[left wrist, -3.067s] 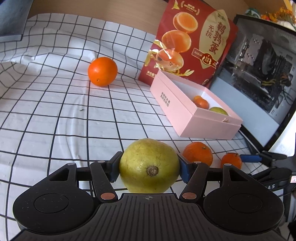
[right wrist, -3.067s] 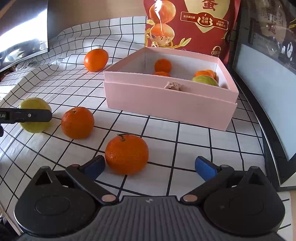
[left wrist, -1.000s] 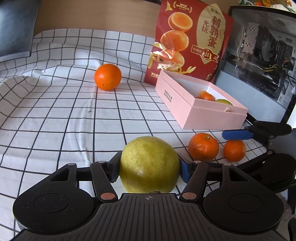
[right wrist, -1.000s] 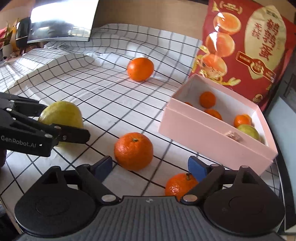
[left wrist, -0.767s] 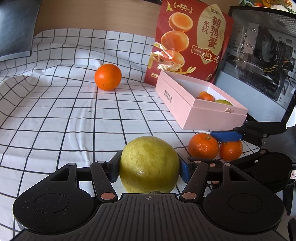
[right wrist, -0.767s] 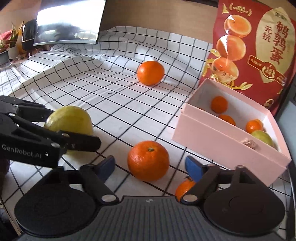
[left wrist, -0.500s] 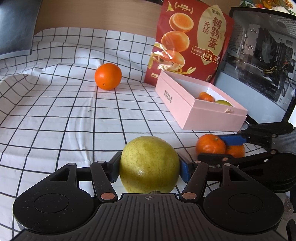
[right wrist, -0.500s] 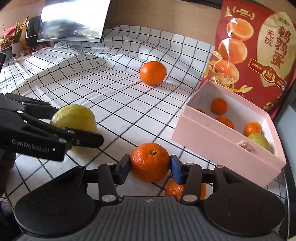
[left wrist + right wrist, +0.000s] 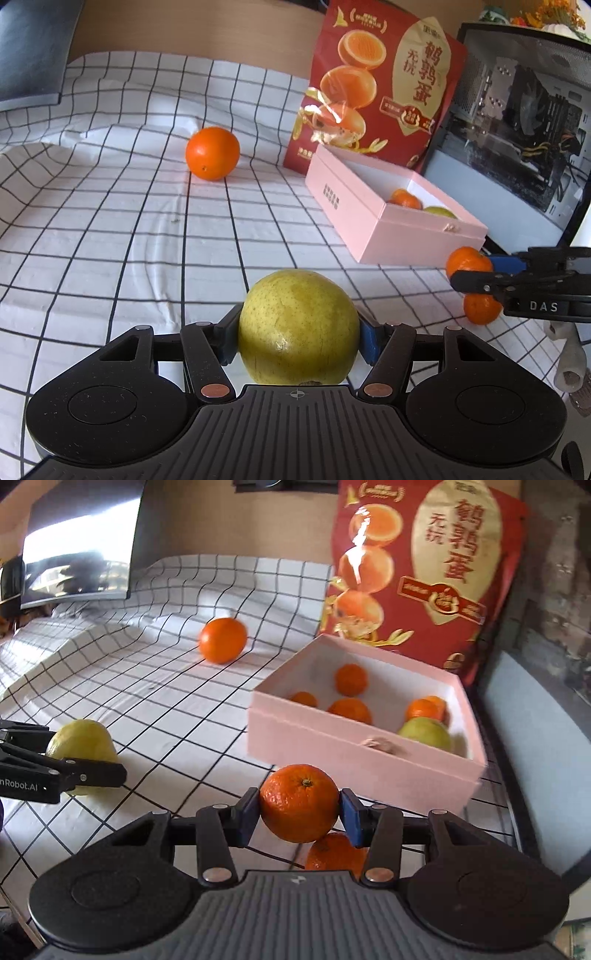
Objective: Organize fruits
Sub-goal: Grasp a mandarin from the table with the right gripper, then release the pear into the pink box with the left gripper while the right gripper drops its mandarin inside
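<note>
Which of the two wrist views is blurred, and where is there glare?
Left wrist view: sharp, the pear in the left gripper crisp; a small glare streak on the red bag. Right wrist view: motion blur smears the pink box and far orange; stronger glare on the bag; the tangerine in the right gripper stays sharp.

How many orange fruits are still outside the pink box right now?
3: one in the right gripper, held tangerine; one tangerine on the cloth just beneath it; one orange far back on the cloth. The box could hide others behind it.
</note>
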Demonstrator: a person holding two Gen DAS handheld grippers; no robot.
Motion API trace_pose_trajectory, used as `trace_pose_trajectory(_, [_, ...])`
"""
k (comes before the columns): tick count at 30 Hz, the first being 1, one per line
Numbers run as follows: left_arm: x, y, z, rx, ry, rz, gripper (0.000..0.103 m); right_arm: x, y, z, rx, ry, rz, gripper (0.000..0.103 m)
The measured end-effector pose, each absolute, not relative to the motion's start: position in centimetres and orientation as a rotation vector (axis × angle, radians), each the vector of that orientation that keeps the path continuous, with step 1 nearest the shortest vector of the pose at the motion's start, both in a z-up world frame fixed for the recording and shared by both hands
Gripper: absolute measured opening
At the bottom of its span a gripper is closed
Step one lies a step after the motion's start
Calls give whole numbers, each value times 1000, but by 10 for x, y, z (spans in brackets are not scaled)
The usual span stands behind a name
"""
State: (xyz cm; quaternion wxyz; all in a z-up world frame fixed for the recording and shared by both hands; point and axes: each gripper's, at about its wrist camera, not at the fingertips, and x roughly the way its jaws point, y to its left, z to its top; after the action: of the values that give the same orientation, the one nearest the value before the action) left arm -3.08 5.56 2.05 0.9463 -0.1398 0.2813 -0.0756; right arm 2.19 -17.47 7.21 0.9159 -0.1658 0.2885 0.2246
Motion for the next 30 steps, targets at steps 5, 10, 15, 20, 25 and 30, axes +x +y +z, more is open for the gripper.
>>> trace_pose_trajectory(5, [-33,49,32,-283,522,-181,66,19,-186,77,-325,580,445,46])
trace_pose_trajectory(10, [-16,38,56,-268,478,-227,66,25,-191,84,-295,573,435,46])
trace_pose_trajectory(15, [22,27,109,-294,382,-289,66,36,-195,123,-211,524,427,46])
trace_pose_trajectory(20, [100,2,153,-299,453,-364,66,61,-182,202,-232,389,357,46])
trace_pose_trajectory(25, [175,-24,125,-293,668,-336,66,121,-173,249,-196,418,266,46])
trace_pose_trajectory(30, [200,-38,94,-256,760,-302,66,174,-167,228,-166,570,203,46])
